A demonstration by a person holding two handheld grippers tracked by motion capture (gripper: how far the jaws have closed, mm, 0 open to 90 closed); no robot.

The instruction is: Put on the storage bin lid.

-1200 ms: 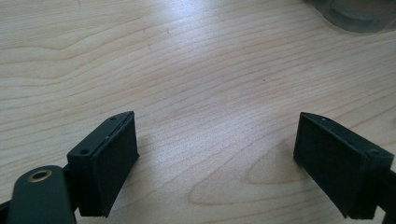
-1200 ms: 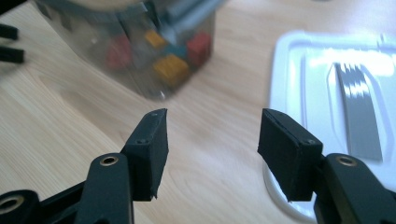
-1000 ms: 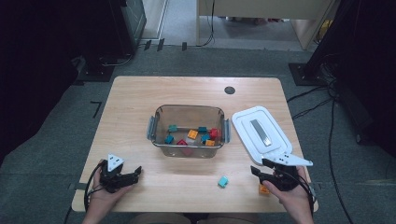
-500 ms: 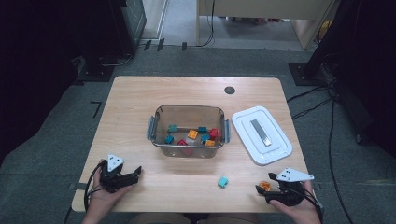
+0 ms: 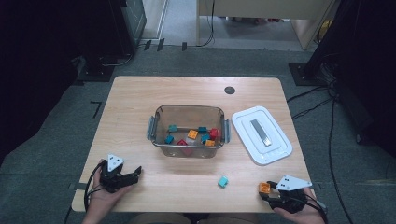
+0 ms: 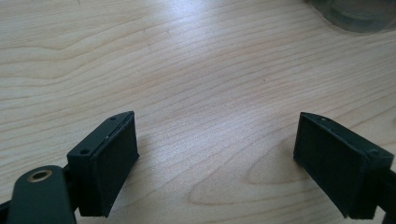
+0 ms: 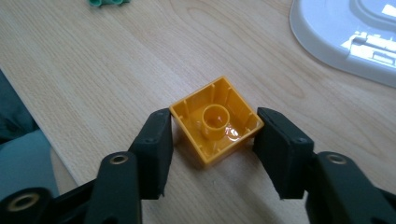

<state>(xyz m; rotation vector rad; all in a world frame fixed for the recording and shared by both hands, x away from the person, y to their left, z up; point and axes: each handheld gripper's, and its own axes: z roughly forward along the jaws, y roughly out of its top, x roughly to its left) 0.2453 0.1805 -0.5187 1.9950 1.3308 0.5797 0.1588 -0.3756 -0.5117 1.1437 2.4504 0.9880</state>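
— Where's the block?
— The orange hollow plastic block [image 7: 215, 122], upside down on the wooden table [image 7: 93, 70], sits between my right tool [image 7: 212, 151]; its jaws have just been closing and touch it.
— Left?
— My left tool [image 6: 215, 158] gapes wide, nothing in it.

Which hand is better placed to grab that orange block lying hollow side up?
The right gripper: its jaws, just closing, bracket the orange block. The left gripper sits open, far across the table.

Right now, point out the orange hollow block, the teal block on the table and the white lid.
orange hollow block [image 7: 215, 122], right gripper view, central tube
teal block [image 5: 223, 181], high view, top face
white lid [image 5: 275, 149], high view, flat rim
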